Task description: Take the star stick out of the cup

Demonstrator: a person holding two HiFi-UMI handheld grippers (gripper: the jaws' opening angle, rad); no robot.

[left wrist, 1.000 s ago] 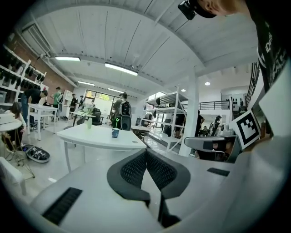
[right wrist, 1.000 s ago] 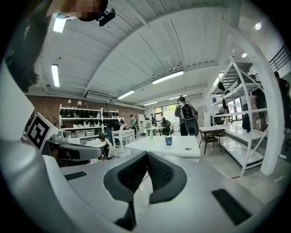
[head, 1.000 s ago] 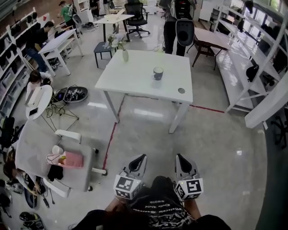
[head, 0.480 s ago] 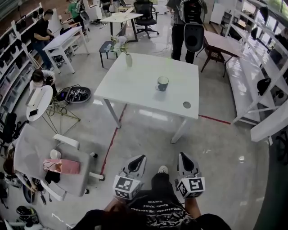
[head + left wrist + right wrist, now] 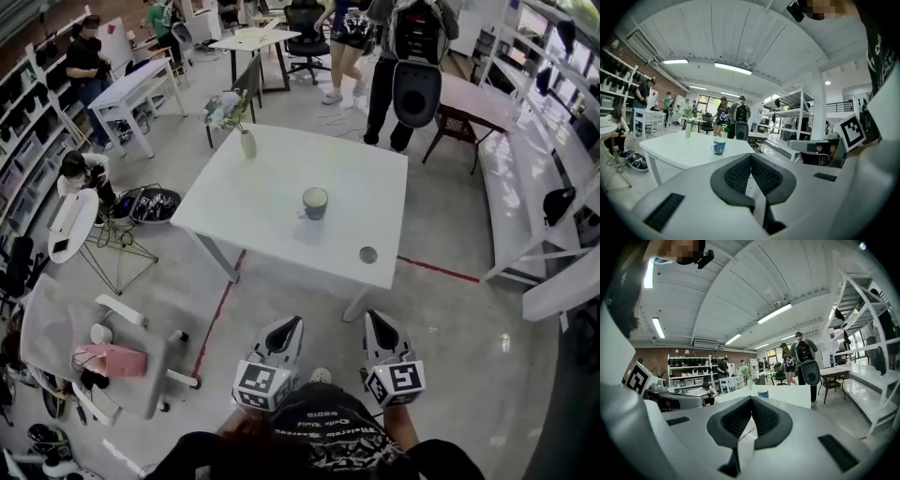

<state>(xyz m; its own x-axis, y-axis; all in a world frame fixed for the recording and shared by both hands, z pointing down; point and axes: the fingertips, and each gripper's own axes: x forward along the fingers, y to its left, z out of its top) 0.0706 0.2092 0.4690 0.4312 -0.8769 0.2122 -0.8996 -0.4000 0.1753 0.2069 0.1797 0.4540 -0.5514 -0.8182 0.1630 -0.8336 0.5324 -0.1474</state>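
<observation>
A blue cup (image 5: 315, 202) stands near the middle of the white table (image 5: 272, 216), well ahead of me; the same cup (image 5: 719, 146) (image 5: 762, 393) shows small and far off in both gripper views. No star stick can be made out in it from here. My left gripper (image 5: 292, 325) and right gripper (image 5: 372, 320) are held low in front of my body, side by side, far short of the table. Both are shut with their pads together and nothing between them.
A vase with a plant (image 5: 246, 141) stands at the table's far left corner, and a round grommet (image 5: 368, 254) sits near its front right. A person with a black backpack (image 5: 416, 66) stands behind the table. A red floor line (image 5: 221, 309), a chair (image 5: 112, 352) at left and shelving (image 5: 548, 216) at right.
The table and cup have come nearer and shifted slightly left as I walk toward them. Both grippers stay shut in the same place before my body.
</observation>
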